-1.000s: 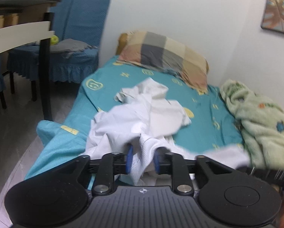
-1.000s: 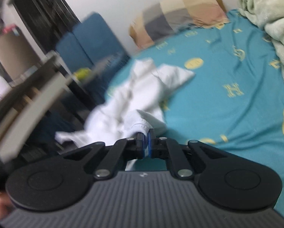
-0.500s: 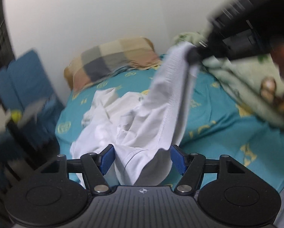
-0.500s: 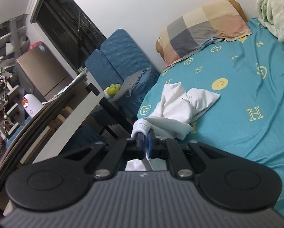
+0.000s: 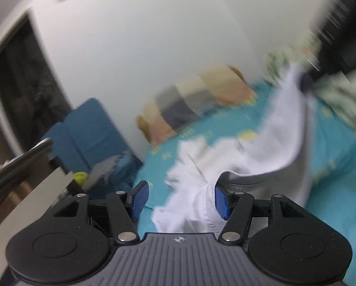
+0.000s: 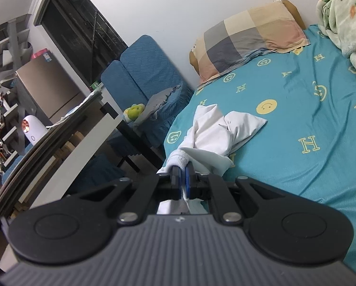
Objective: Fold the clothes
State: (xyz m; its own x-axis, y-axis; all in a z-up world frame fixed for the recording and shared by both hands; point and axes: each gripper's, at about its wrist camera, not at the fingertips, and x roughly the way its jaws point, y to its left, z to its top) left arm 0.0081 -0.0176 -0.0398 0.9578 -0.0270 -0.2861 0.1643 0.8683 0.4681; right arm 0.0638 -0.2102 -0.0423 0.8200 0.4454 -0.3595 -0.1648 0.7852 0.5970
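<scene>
A white garment lies crumpled on the teal bed sheet near the bed's left edge. My right gripper is shut on its ribbed white hem and holds that part lifted. In the blurred left wrist view the same garment stretches up to the right, where the dark right gripper grips it. My left gripper is open, blue pads wide apart, with the ribbed edge of the garment lying against its right pad.
A checked pillow lies at the bed's head. A green fleece blanket is heaped at the right. Blue covered chairs and a table stand left of the bed.
My left gripper opened and let go of the garment, then swung upward. My right gripper stayed shut on the hem and lifted it up and to the right.
</scene>
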